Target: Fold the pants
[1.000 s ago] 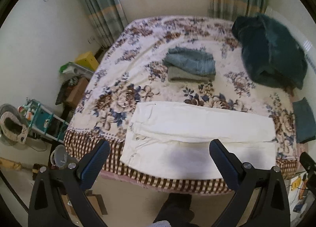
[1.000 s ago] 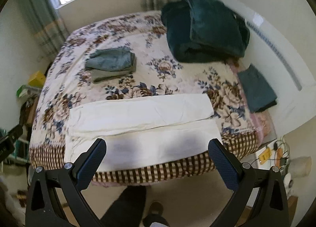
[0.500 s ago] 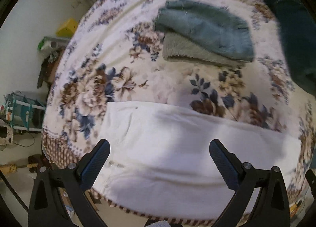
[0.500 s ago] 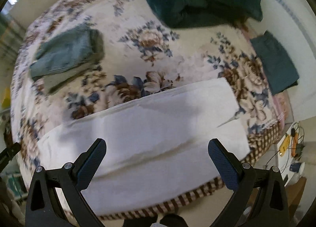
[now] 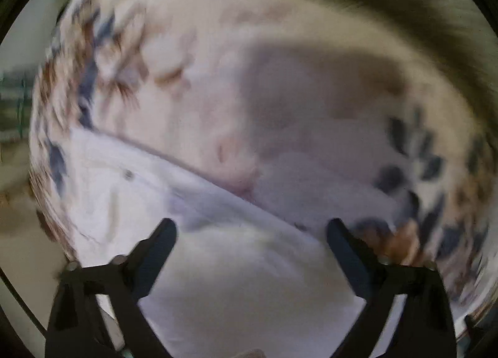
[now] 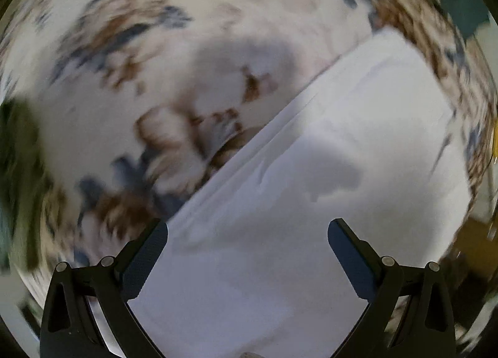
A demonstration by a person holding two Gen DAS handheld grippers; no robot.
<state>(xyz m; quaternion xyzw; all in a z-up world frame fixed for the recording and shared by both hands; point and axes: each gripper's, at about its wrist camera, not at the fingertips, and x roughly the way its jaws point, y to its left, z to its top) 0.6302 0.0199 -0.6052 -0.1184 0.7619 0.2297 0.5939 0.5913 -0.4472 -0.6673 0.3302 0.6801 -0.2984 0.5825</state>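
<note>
Approach step: left tongs (image 5: 250,232) and right tongs (image 6: 247,230) both spread wide, empty, over white pants (image 6: 326,171) on bed (image 6: 155,46). Next: clamp the far edge ahead.

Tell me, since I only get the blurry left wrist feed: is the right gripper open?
Observer: Yes, the right gripper is open, with nothing between its fingers.
Operator: What lies in front of it?
Observer: The pants, flat on the bedspread; their far edge runs diagonally ahead of the gripper.
Operator: Can you see where the pants end?
Observer: Yes, a squared-off end shows at upper right, near a dark teal cloth.
</note>
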